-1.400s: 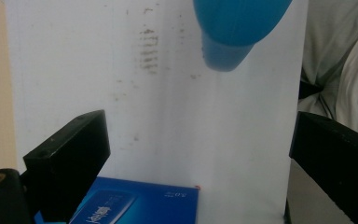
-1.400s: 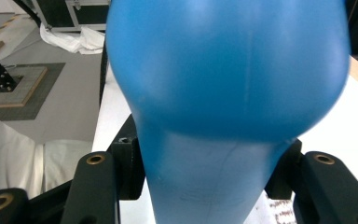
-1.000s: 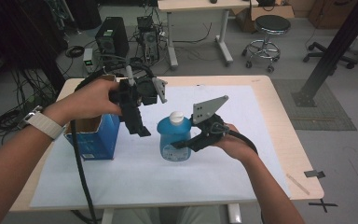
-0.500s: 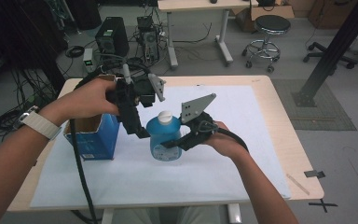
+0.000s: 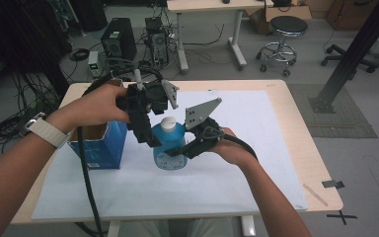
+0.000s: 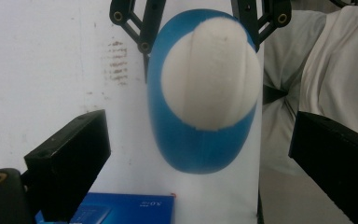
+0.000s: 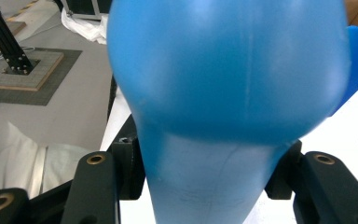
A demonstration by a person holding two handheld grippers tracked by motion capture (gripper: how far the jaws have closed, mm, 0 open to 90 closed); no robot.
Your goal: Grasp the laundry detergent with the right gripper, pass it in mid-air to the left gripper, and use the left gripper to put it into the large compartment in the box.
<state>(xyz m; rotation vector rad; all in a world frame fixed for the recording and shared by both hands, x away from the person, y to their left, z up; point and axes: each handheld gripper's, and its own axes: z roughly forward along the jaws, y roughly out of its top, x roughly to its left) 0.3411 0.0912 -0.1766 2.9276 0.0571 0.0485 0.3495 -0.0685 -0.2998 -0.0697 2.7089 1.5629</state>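
A blue bottle with a white cap stands upright on the white sheet near the table's middle. My right gripper is shut on its lower body from the right; in the right gripper view the bottle sits pinched between the jaws of that gripper. My left gripper points down just left of the cap. In the left gripper view it is open wide, its jaws on either side of the bottle and well apart from it, with the cap seen from above.
An open blue box stands just left of the bottle, under my left hand. A white sheet covers most of the wooden table. Cables trail from both grippers. Beyond the table's far edge are computer cases and a stool.
My right gripper has carried the bottle a little to the left, toward the blue box. The left gripper now hangs right beside the cap.
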